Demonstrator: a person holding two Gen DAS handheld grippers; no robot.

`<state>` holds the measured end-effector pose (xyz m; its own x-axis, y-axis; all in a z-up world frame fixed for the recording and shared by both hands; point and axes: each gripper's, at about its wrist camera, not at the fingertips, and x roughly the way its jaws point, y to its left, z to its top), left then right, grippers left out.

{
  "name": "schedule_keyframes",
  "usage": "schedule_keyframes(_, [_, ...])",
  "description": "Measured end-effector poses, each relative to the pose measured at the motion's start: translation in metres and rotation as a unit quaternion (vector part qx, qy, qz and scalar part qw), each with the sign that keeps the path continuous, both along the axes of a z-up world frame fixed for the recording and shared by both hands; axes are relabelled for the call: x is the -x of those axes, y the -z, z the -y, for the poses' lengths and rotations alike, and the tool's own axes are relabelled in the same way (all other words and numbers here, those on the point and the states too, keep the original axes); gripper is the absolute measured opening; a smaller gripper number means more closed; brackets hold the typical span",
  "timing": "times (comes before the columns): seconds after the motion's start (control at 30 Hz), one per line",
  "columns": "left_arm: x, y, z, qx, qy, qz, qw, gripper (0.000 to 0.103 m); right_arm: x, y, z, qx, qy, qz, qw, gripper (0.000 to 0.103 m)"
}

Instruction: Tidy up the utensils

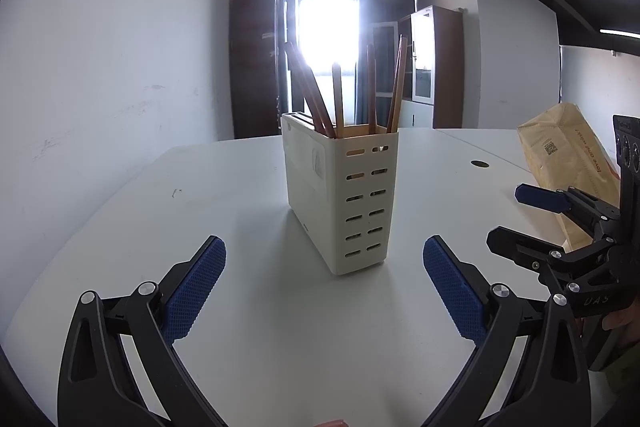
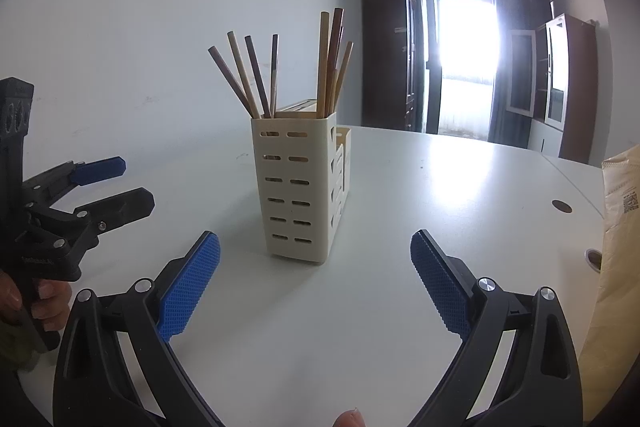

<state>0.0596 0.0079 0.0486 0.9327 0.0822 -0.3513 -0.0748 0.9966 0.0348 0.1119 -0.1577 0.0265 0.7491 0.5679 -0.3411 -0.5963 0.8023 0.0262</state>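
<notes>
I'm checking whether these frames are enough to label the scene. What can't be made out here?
- Lower ends of the chopsticks: hidden inside the cream utensil holder, both views.
- Whether the holder's lower rear compartment holds anything: its walls block it, right wrist view.
- Brown paper bag: cut off by the frame edge and the right tongs; print too small to read.
- Outside the window: washed out by glare.
</notes>
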Motion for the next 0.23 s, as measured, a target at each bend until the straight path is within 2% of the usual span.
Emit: schedule_keyframes(0.23, [-0.0026,0.0003,0.0005,0.0,0.006,-0.007,1.0,0.097,-0.0003,0.0,0.0,0.0,-0.001,0.0,1.0,0.097])
